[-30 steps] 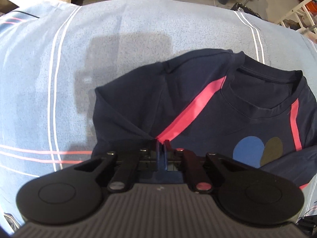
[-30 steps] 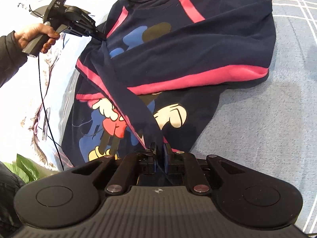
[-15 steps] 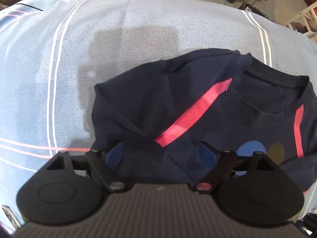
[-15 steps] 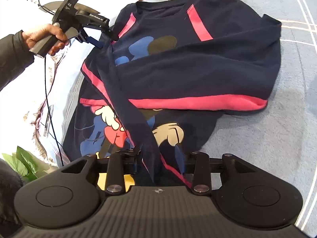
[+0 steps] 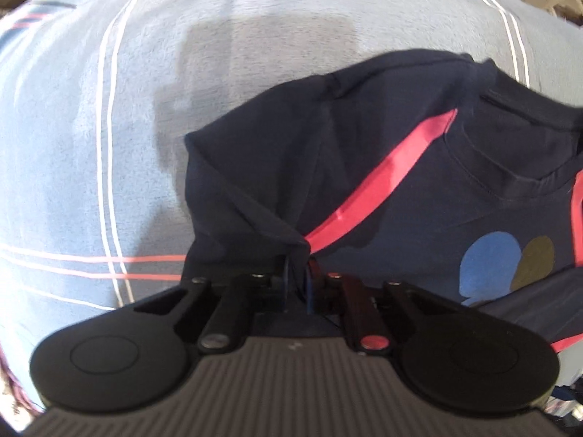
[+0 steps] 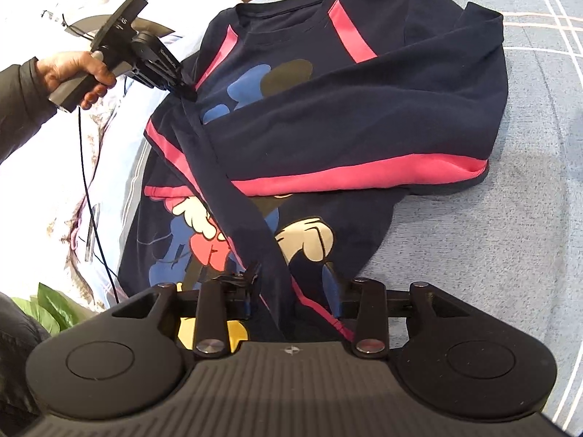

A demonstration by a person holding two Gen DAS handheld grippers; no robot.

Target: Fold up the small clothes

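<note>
Left wrist view: the left gripper [image 5: 298,273] points down with its jaws pinched tight on a fold of the navy shirt [image 5: 382,167], right where a pink stripe [image 5: 379,196] runs down to the fingertips. The shirt lies on a light blue blanket [image 5: 91,145] crossed by white and pink lines, its neckline off toward the far right of the gripper. In the right wrist view the same shirt [image 6: 364,109] is spread across the blanket [image 6: 492,236], one sleeve folded over the cartoon print on the chest, its pink band running crosswise. A narrow navy strip of the shirt stretches from the left gripper [image 6: 187,93], held in a person's hand [image 6: 78,73] at the shirt's upper left edge, down to the right gripper [image 6: 293,300]. The right gripper's jaws are opening; the strip runs between the fingers, and neither pad presses on it.
</note>
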